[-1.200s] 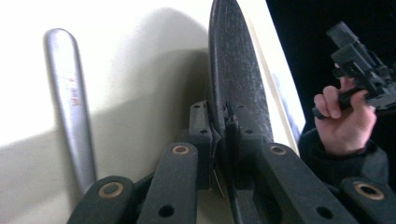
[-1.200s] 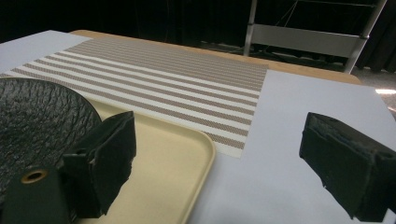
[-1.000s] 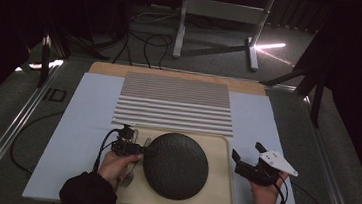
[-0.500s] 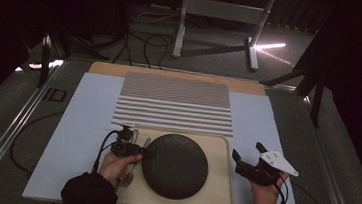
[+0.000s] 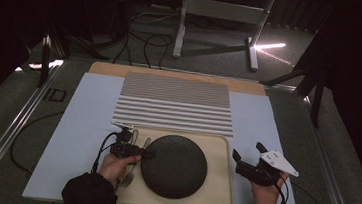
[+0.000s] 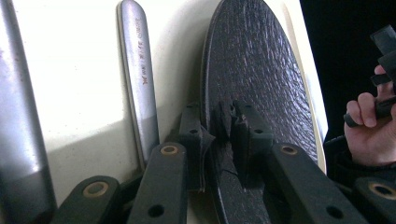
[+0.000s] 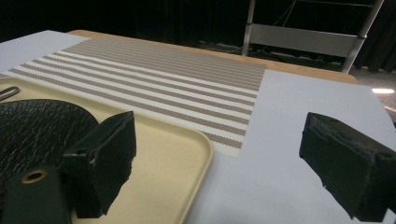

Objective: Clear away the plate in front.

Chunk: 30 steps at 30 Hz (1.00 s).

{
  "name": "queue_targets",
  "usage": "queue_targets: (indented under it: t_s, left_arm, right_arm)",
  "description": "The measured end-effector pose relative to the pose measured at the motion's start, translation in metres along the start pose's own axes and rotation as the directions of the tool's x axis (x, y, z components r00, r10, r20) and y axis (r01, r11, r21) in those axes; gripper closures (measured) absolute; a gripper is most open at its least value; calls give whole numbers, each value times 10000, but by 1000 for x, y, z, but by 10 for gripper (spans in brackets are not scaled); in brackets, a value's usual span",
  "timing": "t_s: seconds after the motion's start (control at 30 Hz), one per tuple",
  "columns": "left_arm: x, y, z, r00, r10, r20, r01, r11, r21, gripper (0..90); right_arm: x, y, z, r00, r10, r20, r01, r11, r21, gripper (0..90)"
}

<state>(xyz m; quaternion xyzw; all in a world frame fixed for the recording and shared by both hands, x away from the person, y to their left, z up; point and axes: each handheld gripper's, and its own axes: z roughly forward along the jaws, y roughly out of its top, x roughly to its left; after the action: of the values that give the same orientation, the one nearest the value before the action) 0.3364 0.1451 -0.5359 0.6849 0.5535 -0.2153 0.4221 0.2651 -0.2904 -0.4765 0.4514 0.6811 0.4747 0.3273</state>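
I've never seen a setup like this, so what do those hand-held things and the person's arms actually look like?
Each hand grips a black tool with two chunky jaws, padded at the tips and dotted with brass-coloured rivets. The left tool trails a black cable. The right tool carries a pale grey three-cornered plate on top. The person wears dark sleeves down to the wrists.

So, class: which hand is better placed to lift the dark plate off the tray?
Left. The left gripper already has the plate's rim between its jaws; the right gripper sits open beside the tray.
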Motion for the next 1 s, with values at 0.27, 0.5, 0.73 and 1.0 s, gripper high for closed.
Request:
queue_targets:
  t_s: [0.27,0.5,0.73,1.0]
  left_arm:
    - [0,0,-1,10000,11,-58,-12,10000,-79,763]
    - [0,0,-1,9998,115,-141,-116,9999,-119,760]
    - [-3,0,-2,9991,140,-409,-146,9998,-157,753]
    - [-13,2,-5,9914,834,-1008,-847,9964,-85,673]
  right_arm:
    - [0,0,0,10000,-23,-31,23,10000,9,106]
    - [1,0,1,10000,-58,-71,59,10000,52,106]
    - [1,-1,1,10000,-62,-71,62,10000,62,106]
    - [1,-1,2,10000,-61,-68,61,10000,66,106]
